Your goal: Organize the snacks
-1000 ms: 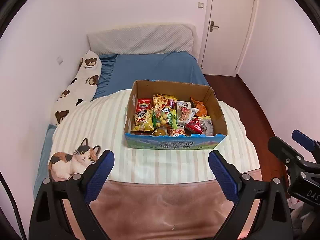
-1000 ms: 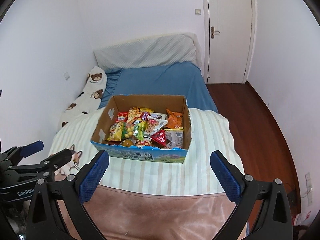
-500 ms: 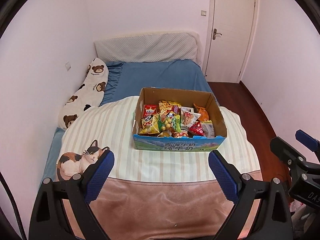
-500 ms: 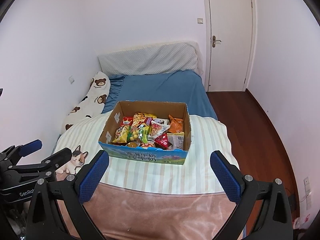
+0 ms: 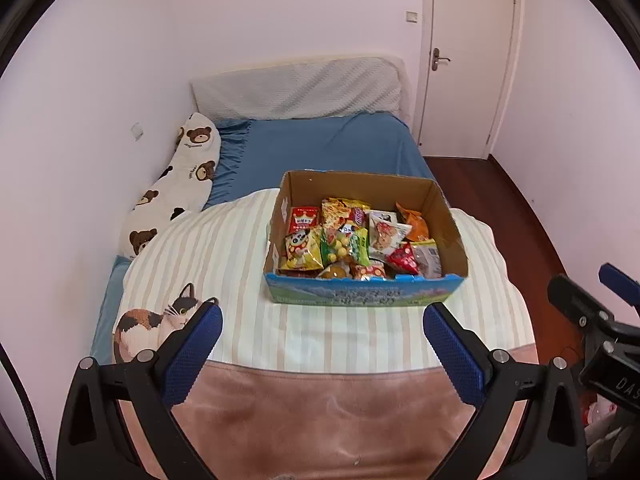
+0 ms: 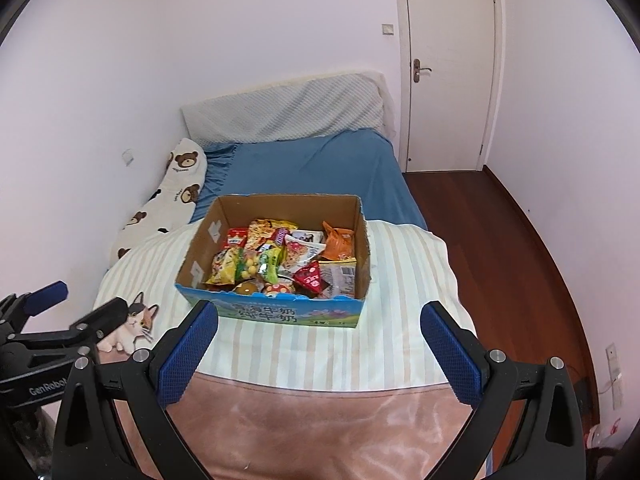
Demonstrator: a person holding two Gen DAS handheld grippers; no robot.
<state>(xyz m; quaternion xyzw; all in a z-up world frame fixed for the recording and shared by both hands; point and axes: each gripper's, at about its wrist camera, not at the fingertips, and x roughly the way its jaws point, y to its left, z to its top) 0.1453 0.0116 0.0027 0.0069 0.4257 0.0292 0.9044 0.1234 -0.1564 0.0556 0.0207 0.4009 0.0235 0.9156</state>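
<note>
An open cardboard box (image 5: 360, 299) with a blue printed front sits on a striped blanket on the bed; it also shows in the right wrist view (image 6: 272, 312). It holds several snack packets (image 5: 352, 240), among them yellow, green, red and orange ones (image 6: 280, 260). My left gripper (image 5: 322, 344) is open and empty, in front of the box and apart from it. My right gripper (image 6: 318, 340) is open and empty, also short of the box. Each gripper shows at the edge of the other's view.
The striped blanket (image 5: 224, 248) has a cat print (image 5: 156, 320) and a pink-brown band near me. A bear-print pillow (image 5: 176, 188) lies along the left wall. Blue sheet, grey headboard cushion (image 5: 296, 88), a closed door (image 6: 448, 68) and wooden floor (image 6: 500, 240) lie beyond.
Both cameras have pulled back and risen; the box looks smaller and farther, and more of the room shows. Both grippers stay open.
</note>
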